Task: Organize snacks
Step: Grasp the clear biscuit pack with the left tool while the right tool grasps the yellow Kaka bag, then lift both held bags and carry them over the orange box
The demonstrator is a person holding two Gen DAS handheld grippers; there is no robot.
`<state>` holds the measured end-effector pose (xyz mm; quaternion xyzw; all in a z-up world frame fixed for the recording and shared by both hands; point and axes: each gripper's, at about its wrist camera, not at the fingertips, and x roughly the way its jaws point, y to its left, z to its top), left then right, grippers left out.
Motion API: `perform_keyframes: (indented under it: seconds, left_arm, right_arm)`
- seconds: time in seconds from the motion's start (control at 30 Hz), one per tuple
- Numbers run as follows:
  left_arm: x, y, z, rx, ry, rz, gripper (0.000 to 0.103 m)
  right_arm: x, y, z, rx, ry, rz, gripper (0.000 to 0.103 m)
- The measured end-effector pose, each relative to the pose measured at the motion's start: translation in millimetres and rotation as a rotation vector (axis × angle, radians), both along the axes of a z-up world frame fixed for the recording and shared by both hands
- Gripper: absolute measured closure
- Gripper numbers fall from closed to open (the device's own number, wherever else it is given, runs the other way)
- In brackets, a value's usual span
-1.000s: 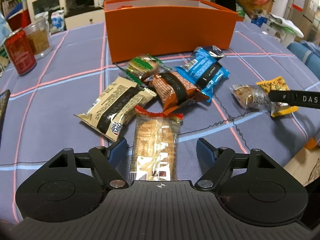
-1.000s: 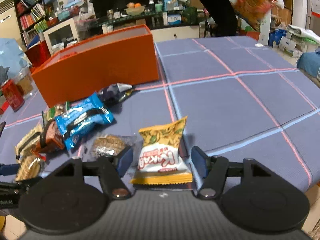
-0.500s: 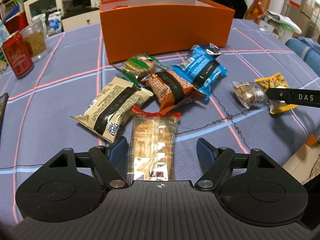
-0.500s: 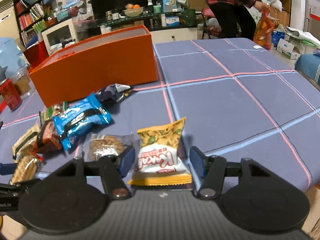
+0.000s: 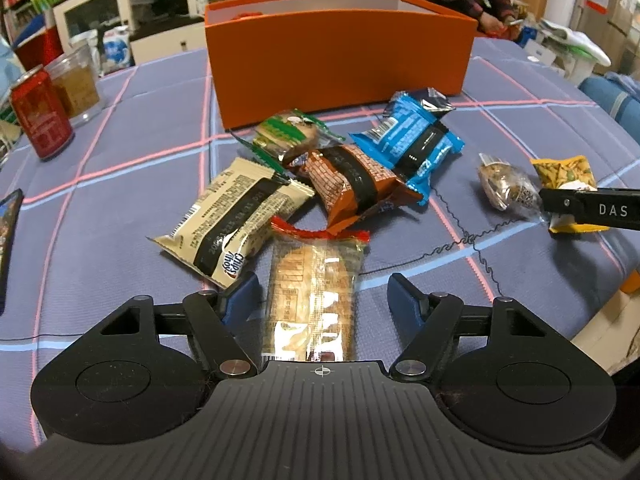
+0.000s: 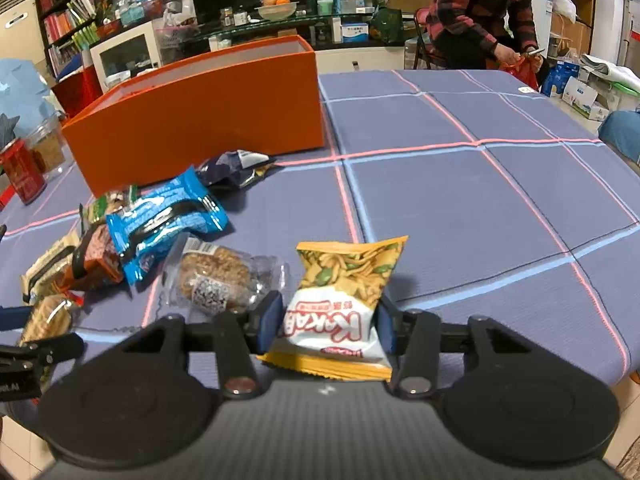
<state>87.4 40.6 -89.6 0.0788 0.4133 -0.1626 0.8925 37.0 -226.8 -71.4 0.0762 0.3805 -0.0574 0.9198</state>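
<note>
My left gripper [image 5: 322, 294] is open, its jaws either side of a clear cracker packet with a red top [image 5: 314, 292] that lies on the cloth. My right gripper [image 6: 326, 326] is shut on a yellow and white snack bag [image 6: 344, 300], pads pressing both its sides. The bag also shows in the left wrist view [image 5: 566, 172]. An open orange box [image 5: 340, 56] stands at the back of the table. In front of it lie a beige cookie pack [image 5: 236, 216], a brown pack [image 5: 352, 180], a blue pack [image 5: 412, 140], a green-striped pack [image 5: 288, 132] and a clear oat cookie packet [image 6: 220, 276].
A red can [image 5: 40, 116] and a clear jar [image 5: 76, 84] stand at the left. A phone [image 5: 8, 236] lies at the left edge. A dark wrapper [image 6: 236, 166] lies by the box. A person in a plaid shirt [image 6: 480, 12] stands beyond the table. The table's right edge is near.
My right gripper has closed from open onto the yellow snack bag. My left gripper stays open around the cracker packet, having edged slightly forward.
</note>
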Motion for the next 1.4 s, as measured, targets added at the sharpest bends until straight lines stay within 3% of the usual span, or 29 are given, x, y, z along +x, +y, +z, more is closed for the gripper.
perform_keyframes:
  seconds: [0.23, 0.43, 0.87, 1.2, 1.4]
  left_arm:
    - [0.1, 5.7, 0.1, 0.001, -0.001, 0.022, 0.067]
    - [-3.7, 0.9, 3.1, -0.003, -0.008, -0.014, 0.102]
    - [-4.0, 12.0, 8.0, -0.027, 0.017, 0.005, 0.103]
    - [-17.6, 13.2, 29.3, -0.038, -0.074, 0.015, 0.103]
    - [-21.6, 10.8, 38.6, 0.002, -0.116, 0.063, 0.103]
  right_arm:
    - [-0.1, 2.6, -0.1, -0.011, 0.004, 0.009, 0.054]
    - [-0.1, 2.4, 0.4, -0.005, 0.004, 0.014, 0.055]
    - [0.7, 4.5, 0.2, -0.014, 0.005, 0.02, 0.053]
    - [-2.3, 3.2, 7.2, -0.031, -0.015, 0.033, 0.062]
    - [-6.6, -1.8, 21.5, -0.067, -0.057, 0.02, 0.062]
